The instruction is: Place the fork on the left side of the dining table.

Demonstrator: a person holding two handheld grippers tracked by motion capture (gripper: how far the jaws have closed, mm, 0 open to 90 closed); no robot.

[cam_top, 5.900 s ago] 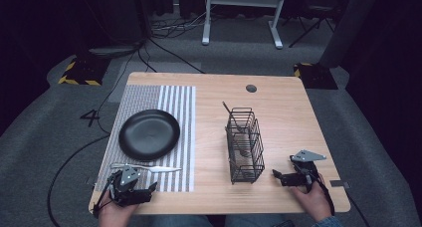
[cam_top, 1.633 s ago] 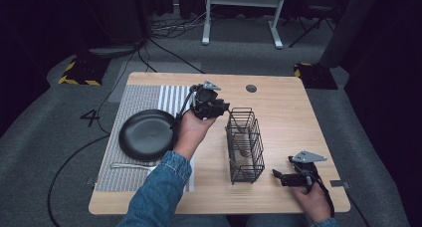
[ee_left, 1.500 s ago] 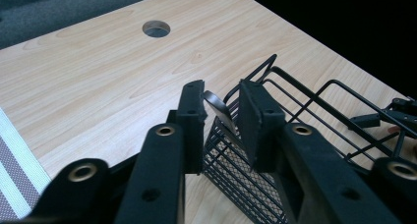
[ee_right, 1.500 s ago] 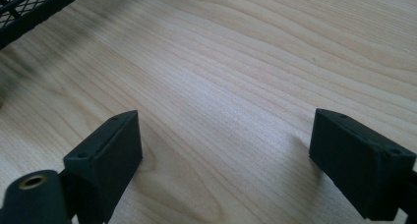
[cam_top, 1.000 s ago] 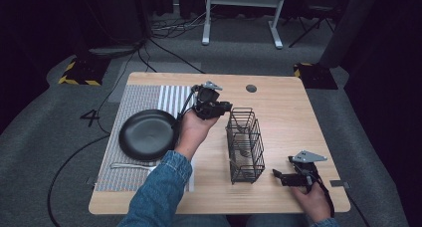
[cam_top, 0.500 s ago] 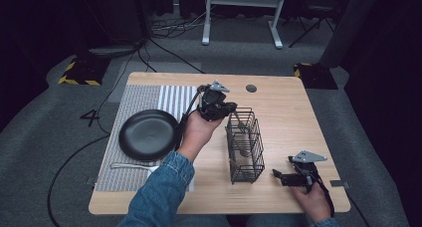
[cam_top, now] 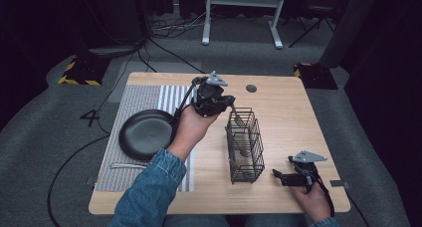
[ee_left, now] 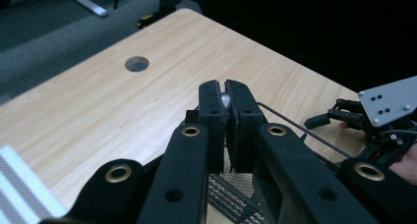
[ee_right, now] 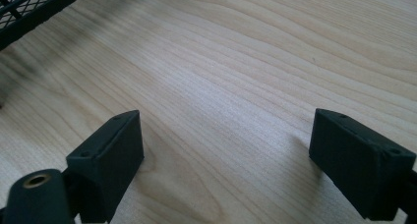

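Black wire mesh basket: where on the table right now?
High view: the black wire mesh basket stands right of centre on the wooden table, between the black plate and the right tool.

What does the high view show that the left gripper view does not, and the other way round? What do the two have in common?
The high view adds the black plate and a utensil lying on the striped mat, plus the person's denim sleeve. The left gripper view adds a close look at a thin silvery metal piece pinched between the shut pads of the left gripper. Both show the wire basket, the round hole in the table and the right gripper resting on the wood.
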